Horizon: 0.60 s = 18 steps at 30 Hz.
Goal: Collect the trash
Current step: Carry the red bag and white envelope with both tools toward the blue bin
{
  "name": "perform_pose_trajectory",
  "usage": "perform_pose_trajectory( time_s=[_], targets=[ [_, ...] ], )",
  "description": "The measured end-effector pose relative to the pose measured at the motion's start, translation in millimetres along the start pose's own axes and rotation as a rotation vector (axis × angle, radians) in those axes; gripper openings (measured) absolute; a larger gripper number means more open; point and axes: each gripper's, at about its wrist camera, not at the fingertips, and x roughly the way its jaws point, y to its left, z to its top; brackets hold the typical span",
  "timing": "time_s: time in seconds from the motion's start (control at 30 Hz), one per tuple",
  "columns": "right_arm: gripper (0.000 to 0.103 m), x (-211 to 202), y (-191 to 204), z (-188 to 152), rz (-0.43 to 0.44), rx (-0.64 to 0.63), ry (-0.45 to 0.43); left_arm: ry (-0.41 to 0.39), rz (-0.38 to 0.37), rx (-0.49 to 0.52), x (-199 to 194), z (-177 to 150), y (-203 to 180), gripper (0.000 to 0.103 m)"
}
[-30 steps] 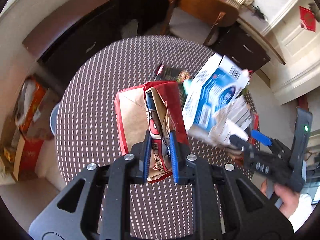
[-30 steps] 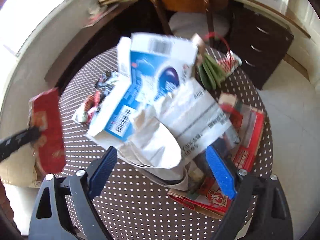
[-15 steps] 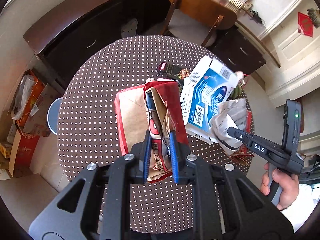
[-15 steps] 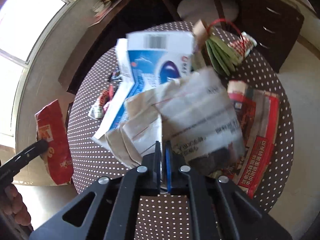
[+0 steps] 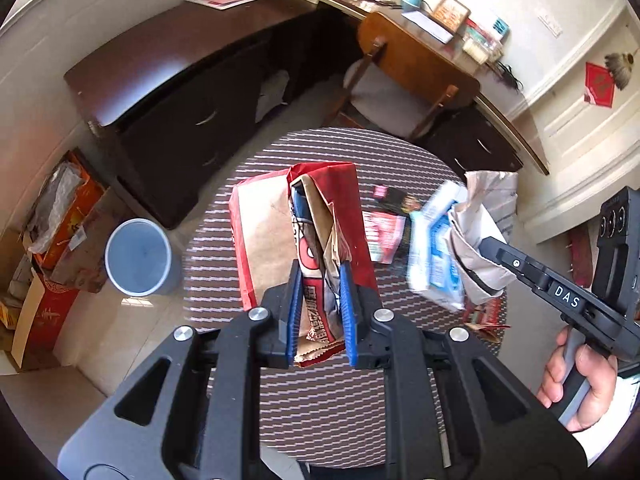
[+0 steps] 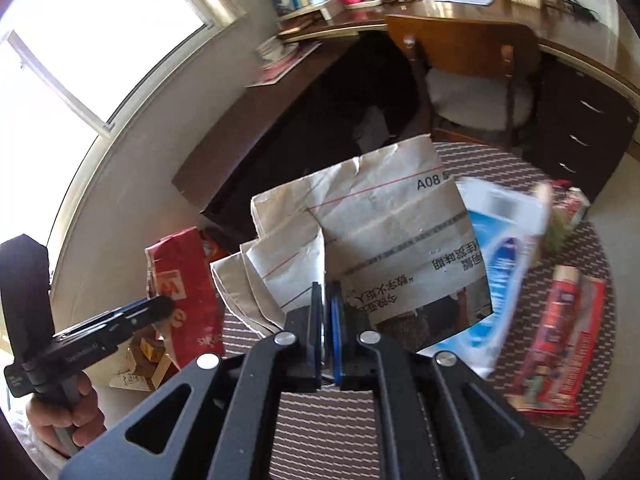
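While raised above the round dotted table (image 5: 328,420), left gripper (image 5: 320,312) clamped on a folded red snack bag (image 5: 328,208), bag standing upright between the blue pads; right gripper (image 6: 326,332) pinched shut on creased newspaper (image 6: 376,232), blue-and-white carton (image 6: 500,264) hanging blurred behind it at 3 o'clock; pale blue waste bin (image 5: 138,258) on the floor at 9 o'clock of the table, well apart from both loads

Red bag (image 5: 320,236); blue bin (image 5: 138,257); brown white-dotted tablecloth (image 5: 336,404).
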Motion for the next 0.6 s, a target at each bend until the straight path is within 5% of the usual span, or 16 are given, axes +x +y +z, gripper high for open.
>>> perform_pose_trajectory(
  time_s=[0.17,0.37,0.6],
  targets=[
    [0.004,74,101,-6,0.05,-0.024,0.059,0.018,0.027,-0.023,-11,8,102,0.018],
    [0.004,185,217,-21,0.121,-0.022,0.195,0.069,0.146,-0.109,-23,7,249,0.017],
    [0.004,301,302,-25,0.093,-0.08,0.345,0.115,0.206,-0.212,-13,-1,360,0.018]
  ],
)
